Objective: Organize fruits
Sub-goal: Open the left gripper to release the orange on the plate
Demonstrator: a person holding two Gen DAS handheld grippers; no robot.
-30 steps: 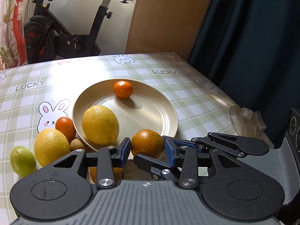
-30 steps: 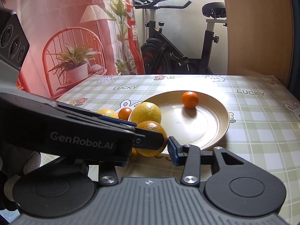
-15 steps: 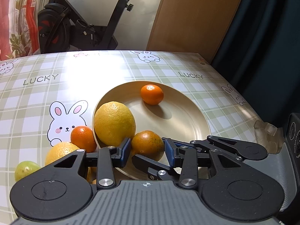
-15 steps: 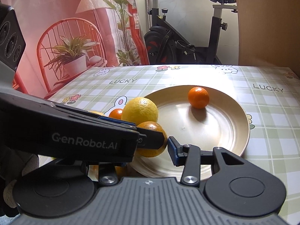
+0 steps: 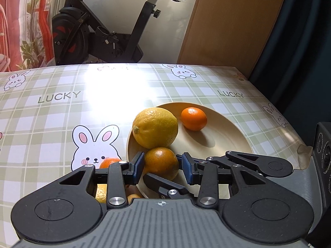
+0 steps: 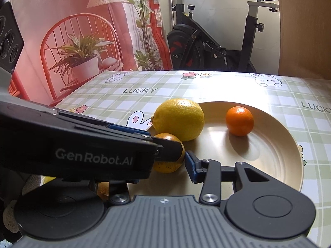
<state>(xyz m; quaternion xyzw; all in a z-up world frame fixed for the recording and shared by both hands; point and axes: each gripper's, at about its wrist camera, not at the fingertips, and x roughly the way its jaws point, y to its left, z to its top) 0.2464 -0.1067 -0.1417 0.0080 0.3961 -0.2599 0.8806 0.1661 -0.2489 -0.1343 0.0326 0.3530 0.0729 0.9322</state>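
My left gripper (image 5: 163, 166) is shut on a dark orange (image 5: 161, 163) and holds it over the near left rim of the cream plate (image 5: 231, 136). The orange also shows in the right wrist view (image 6: 170, 155), partly behind the left gripper's body. On the plate lie a big yellow lemon (image 5: 155, 127) and a small tangerine (image 5: 194, 118). My right gripper (image 6: 182, 163) sits close beside the left one; its right finger (image 6: 191, 168) is visible, and its left finger is hidden, so its jaws cannot be judged.
More fruit lies left of the plate, mostly hidden under my left gripper: a small orange one (image 5: 109, 162) and a yellow one (image 5: 101, 193). The table has a green checked cloth (image 5: 62, 111). An exercise bike (image 5: 103, 31) stands behind the table.
Both grippers moved forward and left over the plate, the left one carrying the dark orange from the plate's front edge to beside the lemon.
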